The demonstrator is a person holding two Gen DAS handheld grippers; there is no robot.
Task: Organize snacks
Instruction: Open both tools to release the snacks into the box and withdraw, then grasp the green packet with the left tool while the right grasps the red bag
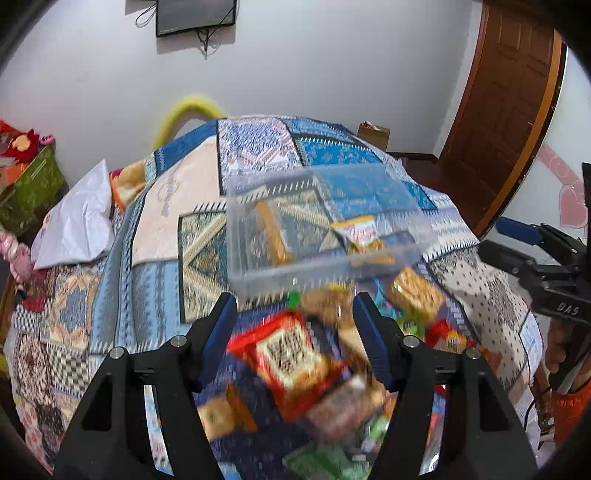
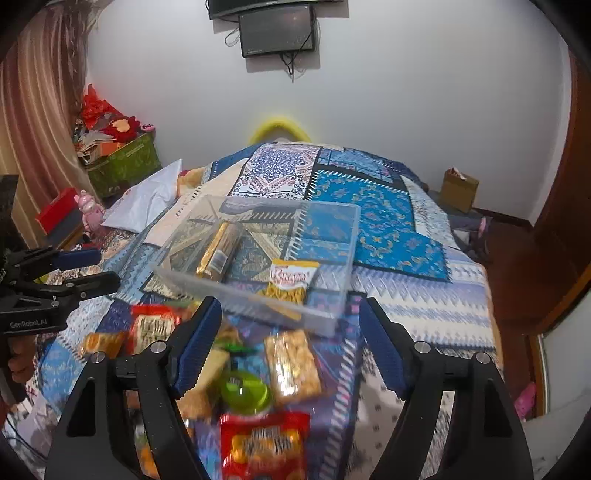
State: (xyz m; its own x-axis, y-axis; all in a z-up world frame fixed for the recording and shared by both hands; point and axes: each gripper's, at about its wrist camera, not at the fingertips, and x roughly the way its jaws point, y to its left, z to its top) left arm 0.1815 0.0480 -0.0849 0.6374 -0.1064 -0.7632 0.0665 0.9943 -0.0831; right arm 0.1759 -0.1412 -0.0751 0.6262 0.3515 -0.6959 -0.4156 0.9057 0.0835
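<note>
Loose snack packets [image 2: 291,365] heaped on the bedspread [image 2: 424,295] before the clear bin [image 2: 332,317] look light, crinkly and slippery, best pinched at sealed edges; left gripper [image 1: 295,339] and right gripper [image 2: 291,343] both spread, empty.

A patchwork bedspread [image 2: 388,218], white pillow [image 2: 147,201], wall monitor [image 2: 277,35], wooden door [image 1: 506,110].

Left gripper [image 1: 295,325] fingers spread, empty; right gripper [image 2: 291,332] likewise.
</note>
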